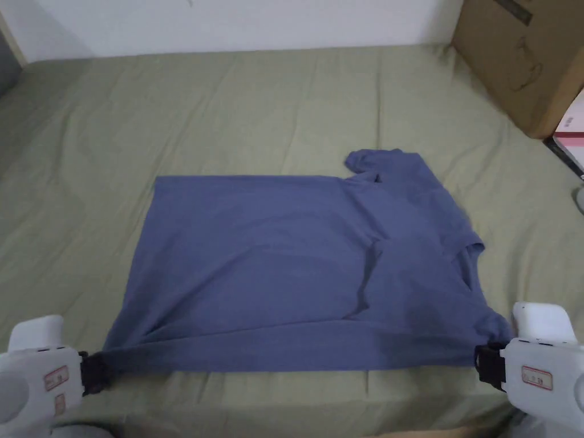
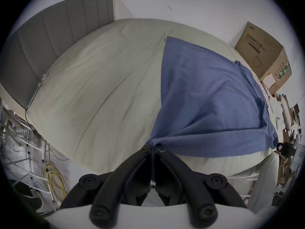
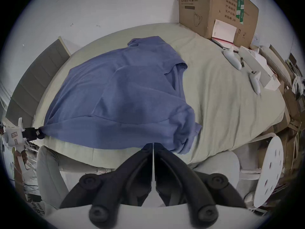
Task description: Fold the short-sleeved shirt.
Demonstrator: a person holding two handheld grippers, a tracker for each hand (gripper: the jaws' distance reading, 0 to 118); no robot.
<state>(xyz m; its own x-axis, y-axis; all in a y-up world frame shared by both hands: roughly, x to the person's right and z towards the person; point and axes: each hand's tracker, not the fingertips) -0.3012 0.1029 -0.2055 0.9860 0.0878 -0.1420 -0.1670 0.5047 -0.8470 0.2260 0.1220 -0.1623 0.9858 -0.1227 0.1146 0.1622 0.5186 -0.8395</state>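
A blue short-sleeved shirt (image 1: 296,268) lies spread sideways on the green bed sheet (image 1: 274,102), neck to the right, hem to the left. The far sleeve (image 1: 376,162) lies at the upper right, and a sleeve is folded in over the body. My left gripper (image 1: 97,372) is shut on the shirt's near-left hem corner, the cloth bunched at its jaws (image 2: 152,147). My right gripper (image 1: 485,365) is shut on the near-right shoulder edge (image 3: 153,144). The shirt's near edge is stretched between them (image 2: 214,140) along the bed's front.
A large cardboard box (image 1: 522,63) stands at the bed's far right corner, with a white-and-red book (image 1: 570,134) beside it. White handheld controllers (image 3: 255,81) lie on the sheet to the right. A grey headboard (image 2: 49,39) borders the left. A white stool (image 3: 270,171) stands by the bed.
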